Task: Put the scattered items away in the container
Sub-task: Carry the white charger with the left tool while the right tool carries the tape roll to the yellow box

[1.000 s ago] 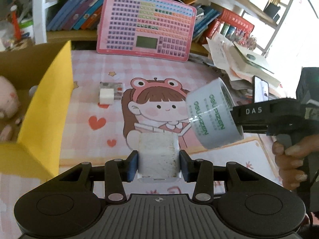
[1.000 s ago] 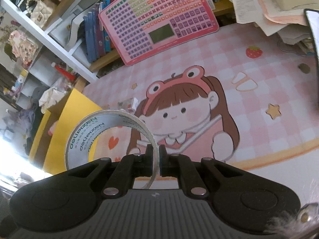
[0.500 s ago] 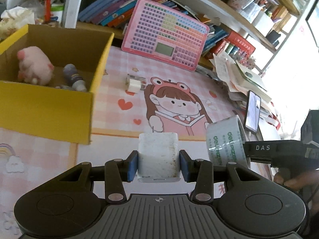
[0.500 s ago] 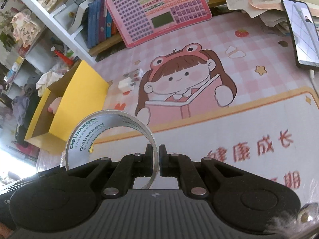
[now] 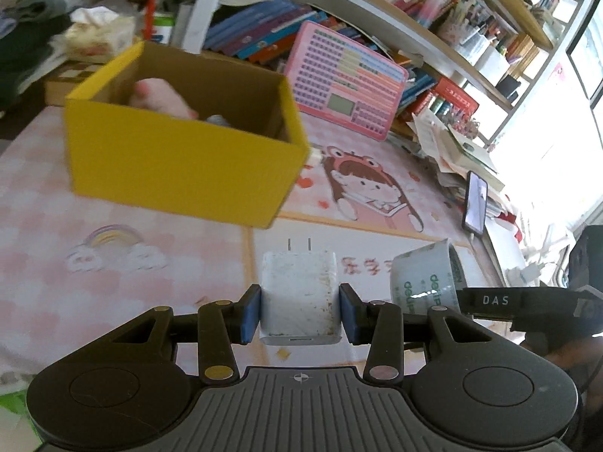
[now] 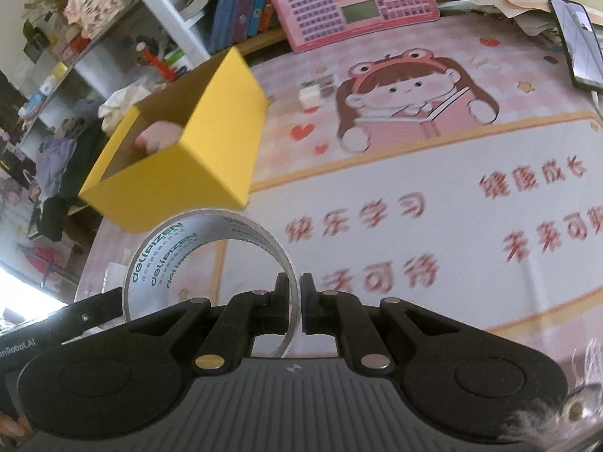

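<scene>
In the left wrist view, the left gripper (image 5: 300,310) sits at the bottom centre with its blue pads clamped on the two sides of a white plug-in charger (image 5: 298,293), prongs pointing away from the camera. The yellow cardboard box (image 5: 177,165) fills the upper left of the frame; a pink plush toy (image 5: 160,100) and a small grey item lie inside it. At the lower right, the right gripper's black fingers hold a roll of clear packing tape (image 5: 427,277) above the pink cartoon desk mat (image 5: 113,248).

In the right wrist view, the right gripper (image 6: 295,303) at the bottom centre is closed on the thin wall of the tape roll (image 6: 211,260), one finger inside the ring and one outside. The box (image 6: 181,158) stands at centre left, its opening facing the upper left. A small white adapter (image 6: 311,95) remains on the mat beside the cartoon girl's head.

Both loads hang short of the box. The likely trouble is crowding: two grippers arriving at one opening together could knock the rim and shove the light box. The tape, pinched only at its edge, could swing or slip out.
</scene>
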The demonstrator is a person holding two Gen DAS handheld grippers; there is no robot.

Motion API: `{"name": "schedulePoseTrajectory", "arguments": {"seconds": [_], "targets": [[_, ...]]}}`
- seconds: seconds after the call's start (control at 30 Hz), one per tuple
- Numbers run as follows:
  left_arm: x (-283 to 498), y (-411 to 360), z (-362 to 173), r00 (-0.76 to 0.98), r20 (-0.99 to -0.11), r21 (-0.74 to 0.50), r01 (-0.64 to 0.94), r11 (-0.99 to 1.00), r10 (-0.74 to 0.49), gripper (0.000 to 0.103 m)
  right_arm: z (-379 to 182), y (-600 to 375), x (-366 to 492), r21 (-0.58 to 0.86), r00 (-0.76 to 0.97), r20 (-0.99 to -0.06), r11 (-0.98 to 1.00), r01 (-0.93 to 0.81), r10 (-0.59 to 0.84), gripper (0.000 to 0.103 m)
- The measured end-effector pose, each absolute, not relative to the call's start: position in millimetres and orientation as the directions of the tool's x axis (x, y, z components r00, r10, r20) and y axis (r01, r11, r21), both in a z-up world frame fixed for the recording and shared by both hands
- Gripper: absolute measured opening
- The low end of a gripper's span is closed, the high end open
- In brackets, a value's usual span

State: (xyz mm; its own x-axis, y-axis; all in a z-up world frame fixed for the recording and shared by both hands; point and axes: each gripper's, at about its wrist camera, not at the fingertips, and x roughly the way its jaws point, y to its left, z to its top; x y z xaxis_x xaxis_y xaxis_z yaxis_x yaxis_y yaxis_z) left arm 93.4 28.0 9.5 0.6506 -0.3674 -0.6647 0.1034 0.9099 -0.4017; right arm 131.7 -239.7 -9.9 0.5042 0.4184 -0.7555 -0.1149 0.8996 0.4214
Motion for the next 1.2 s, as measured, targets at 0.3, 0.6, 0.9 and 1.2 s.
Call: {"name": "schedulePoseTrajectory", "arguments": {"seconds": [0.3,0.6,0.9,1.2], "targets": [[60.7,77.0,3.1,0.652,-0.668,-0.417,0.071,0.906,-0.358,0.041,-15.6,-186.4,95.0,0.389,0.469,-0.781,0.909,-0.152,0.413,0.006],[39.6,104.3,0.2,0.670,-0.653,-0.441,0.043,0.897,-0.353,0.041,-13.9,-149.3,79.9,0.357,0.439,-0.796,0.909,-0.213,0.416,0.006],[33.2,123.3,1.3,0.685,-0.644,-0.448,0.023,0.894,-0.341,0.041,-11.9,-120.1,76.6,0.335,0.420,-0.801,0.901,-0.277,0.427,0.006],[40.7,131.9,3.2,0.697,-0.636,-0.451,0.013,0.893,-0.331,0.041,-7.9,-101.2,86.8,0.303,0.417,-0.799,0.889,-0.343,0.433,0.006]]}}
